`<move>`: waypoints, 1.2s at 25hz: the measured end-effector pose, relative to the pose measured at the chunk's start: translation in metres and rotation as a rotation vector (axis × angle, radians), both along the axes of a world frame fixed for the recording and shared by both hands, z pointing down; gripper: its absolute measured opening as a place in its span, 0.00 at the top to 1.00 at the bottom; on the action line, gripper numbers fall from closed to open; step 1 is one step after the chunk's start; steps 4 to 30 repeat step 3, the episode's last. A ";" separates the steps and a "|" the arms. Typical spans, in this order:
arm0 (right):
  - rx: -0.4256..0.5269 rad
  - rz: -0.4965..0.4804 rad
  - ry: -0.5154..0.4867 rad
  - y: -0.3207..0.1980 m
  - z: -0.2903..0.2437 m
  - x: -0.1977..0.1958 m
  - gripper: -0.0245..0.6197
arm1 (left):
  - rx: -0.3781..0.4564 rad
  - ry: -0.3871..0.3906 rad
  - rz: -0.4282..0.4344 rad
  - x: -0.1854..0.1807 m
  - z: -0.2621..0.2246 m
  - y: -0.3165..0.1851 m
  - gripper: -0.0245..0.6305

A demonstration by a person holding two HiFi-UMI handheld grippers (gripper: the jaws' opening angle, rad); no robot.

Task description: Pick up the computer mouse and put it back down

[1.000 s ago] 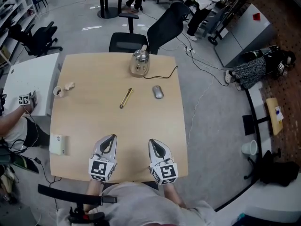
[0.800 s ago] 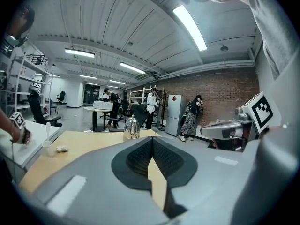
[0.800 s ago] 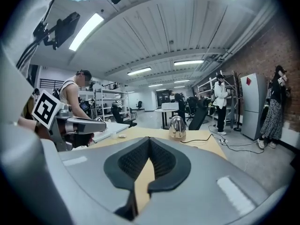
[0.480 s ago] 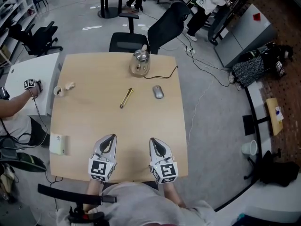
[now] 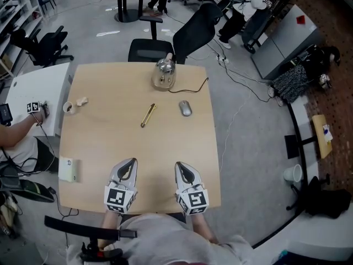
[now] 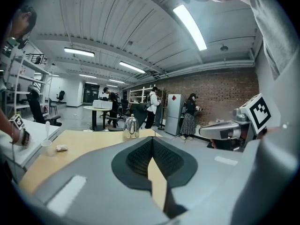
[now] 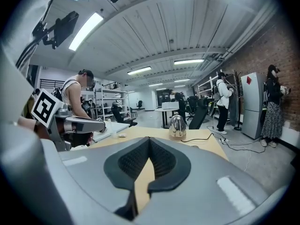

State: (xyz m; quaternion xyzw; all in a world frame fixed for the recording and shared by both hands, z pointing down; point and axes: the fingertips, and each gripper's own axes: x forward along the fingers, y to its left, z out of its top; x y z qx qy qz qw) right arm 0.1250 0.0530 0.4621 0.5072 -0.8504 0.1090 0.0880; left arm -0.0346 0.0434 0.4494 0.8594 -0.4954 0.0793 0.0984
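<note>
Out on the counter (image 5: 99, 131) the computer mouse (image 5: 185, 108) lies flat, well apart from the left gripper (image 5: 128, 162) and right gripper (image 5: 181, 165), both closed on nothing, which fits a pickup ahead or a set-down done.

This looks like an open-plan lab or workshop: a brick wall (image 6: 213, 95), strip lights (image 6: 190, 27) on a ribbed ceiling, metal shelving (image 5: 8, 4), office chairs (image 5: 193, 35), cables (image 5: 242, 80) trailing across the grey floor (image 5: 248, 164), and people (image 6: 152, 108) standing about.

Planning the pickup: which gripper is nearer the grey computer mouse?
Right. The right gripper sits nearly in line with the grey oval computer mouse; the left gripper sits farther left.
</note>
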 end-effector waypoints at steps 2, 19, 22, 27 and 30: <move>0.002 -0.003 0.003 0.000 -0.001 -0.001 0.95 | -0.002 0.000 -0.001 -0.001 0.000 0.001 0.93; 0.004 -0.005 0.005 0.000 -0.002 -0.002 0.95 | -0.002 0.000 -0.001 -0.001 0.000 0.001 0.93; 0.004 -0.005 0.005 0.000 -0.002 -0.002 0.95 | -0.002 0.000 -0.001 -0.001 0.000 0.001 0.93; 0.004 -0.005 0.005 0.000 -0.002 -0.002 0.95 | -0.002 0.000 -0.001 -0.001 0.000 0.001 0.93; 0.004 -0.005 0.005 0.000 -0.002 -0.002 0.95 | -0.002 0.000 -0.001 -0.001 0.000 0.001 0.93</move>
